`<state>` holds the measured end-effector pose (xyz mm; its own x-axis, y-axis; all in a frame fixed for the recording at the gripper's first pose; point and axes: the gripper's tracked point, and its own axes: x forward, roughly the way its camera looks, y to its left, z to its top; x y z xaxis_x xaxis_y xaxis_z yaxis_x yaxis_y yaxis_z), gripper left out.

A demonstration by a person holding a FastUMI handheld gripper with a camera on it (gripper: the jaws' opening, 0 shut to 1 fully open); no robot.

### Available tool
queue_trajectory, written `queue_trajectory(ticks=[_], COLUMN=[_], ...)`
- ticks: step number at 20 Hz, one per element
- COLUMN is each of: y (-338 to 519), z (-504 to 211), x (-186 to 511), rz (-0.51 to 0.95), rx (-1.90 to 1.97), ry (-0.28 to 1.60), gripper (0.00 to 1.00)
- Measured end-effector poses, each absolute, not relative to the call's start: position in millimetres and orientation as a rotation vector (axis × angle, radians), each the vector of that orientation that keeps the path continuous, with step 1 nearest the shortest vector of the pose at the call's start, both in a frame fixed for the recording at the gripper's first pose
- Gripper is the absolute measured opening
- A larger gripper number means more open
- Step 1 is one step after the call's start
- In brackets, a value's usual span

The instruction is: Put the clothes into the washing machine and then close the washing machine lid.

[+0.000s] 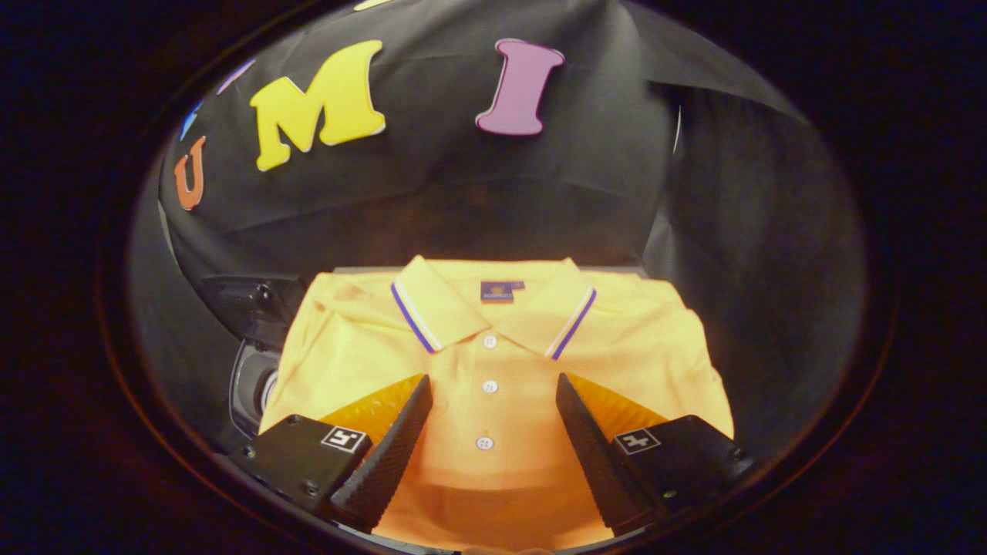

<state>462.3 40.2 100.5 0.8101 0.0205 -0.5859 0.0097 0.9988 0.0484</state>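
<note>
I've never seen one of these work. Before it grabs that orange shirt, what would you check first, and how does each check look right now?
1. Hand-held gripper open: ok, fingers spread wide.
2. Orange polo shirt between the fingers: ok, its button placket is centred.
3. Shirt folded and flat: ok.
4. Fingers touching the fabric: cannot tell.
5. Washing machine lid open: cannot tell; just a dark part shows beside the shirt.
</note>
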Motion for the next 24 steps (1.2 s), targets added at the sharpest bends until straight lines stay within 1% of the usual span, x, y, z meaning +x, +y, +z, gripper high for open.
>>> queue_trajectory(ticks=[3,4,7,10,12,14,15,16,18,21,23,24], y=[42,43,43,44,45,48,48,48,45,46,47,48], z=[97,102,99,97,98,99,98,100,98,101,100,101], x=[467,464,467,467,467,470,472,474,473,478,477,474], rz=[0.034,0.032,0.033,0.042,0.055,0.062,0.066,0.069,0.067,0.078,0.084,0.086], rx=[0.030,0.043,0.033,0.027,0.028,0.033,0.035,0.047,0.059,0.084,0.090,0.100], ry=[0.656,0.624,0.606,0.615,0.625,0.608,0.590,0.569,0.543,0.508,0.504,0.514], gripper=[1.00,0.99,0.98,0.98,0.96,0.92,0.85,0.81,0.55,0.34,0.15,0.13])
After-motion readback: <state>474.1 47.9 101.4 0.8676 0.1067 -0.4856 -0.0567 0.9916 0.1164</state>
